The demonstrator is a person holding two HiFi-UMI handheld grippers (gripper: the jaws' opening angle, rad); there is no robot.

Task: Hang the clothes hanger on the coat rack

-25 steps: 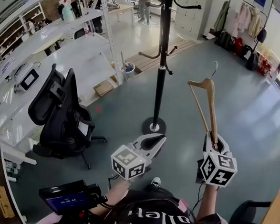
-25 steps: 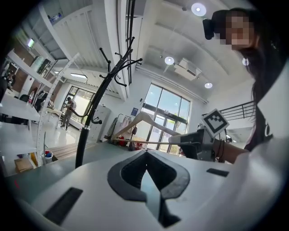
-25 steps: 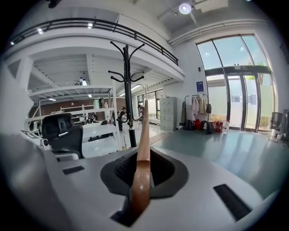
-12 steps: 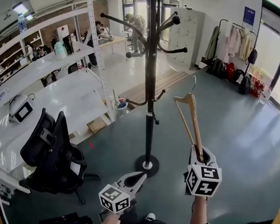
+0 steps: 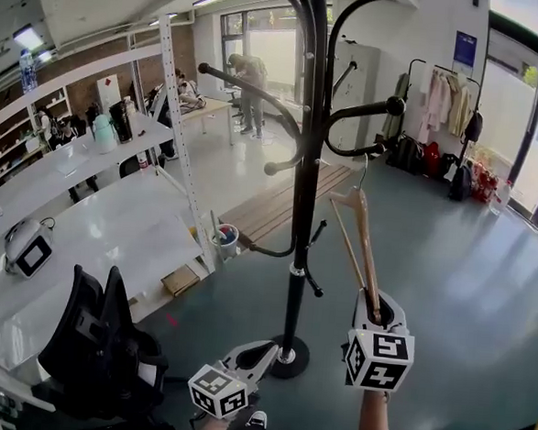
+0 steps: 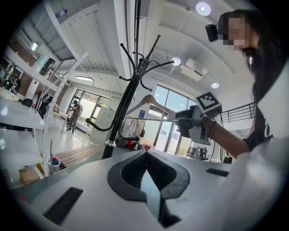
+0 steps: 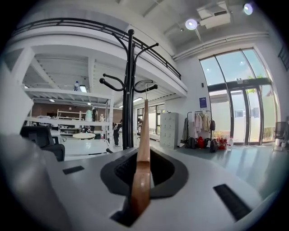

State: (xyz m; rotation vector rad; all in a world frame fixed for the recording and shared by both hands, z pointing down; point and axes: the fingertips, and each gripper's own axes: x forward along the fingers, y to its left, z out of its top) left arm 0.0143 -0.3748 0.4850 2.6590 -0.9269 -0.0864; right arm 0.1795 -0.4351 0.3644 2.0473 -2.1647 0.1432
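A black coat rack (image 5: 303,212) with curved arms stands right in front of me. My right gripper (image 5: 377,309) is shut on the lower end of a wooden clothes hanger (image 5: 363,253), which points up and away. The hanger's metal hook (image 5: 362,170) is just below the rack's right arm with a knob (image 5: 393,105). In the right gripper view the hanger (image 7: 143,149) runs between the jaws toward the rack (image 7: 128,99). My left gripper (image 5: 273,348) is low, near the rack's base, shut and empty. The left gripper view shows its tips (image 6: 145,153) together, with the rack (image 6: 122,113) and the hanger (image 6: 149,101) beyond.
A black office chair (image 5: 95,344) stands at the lower left beside long white shelving (image 5: 93,234). The rack's round base (image 5: 287,358) rests on the grey floor. A clothes rail (image 5: 438,93) with garments is at the back right, and a person (image 5: 251,80) stands far back.
Both grippers have moved closer to the coat rack. The hanger has risen, and its hook now sits close under the rack's right arm. The rack fills more of the head view.
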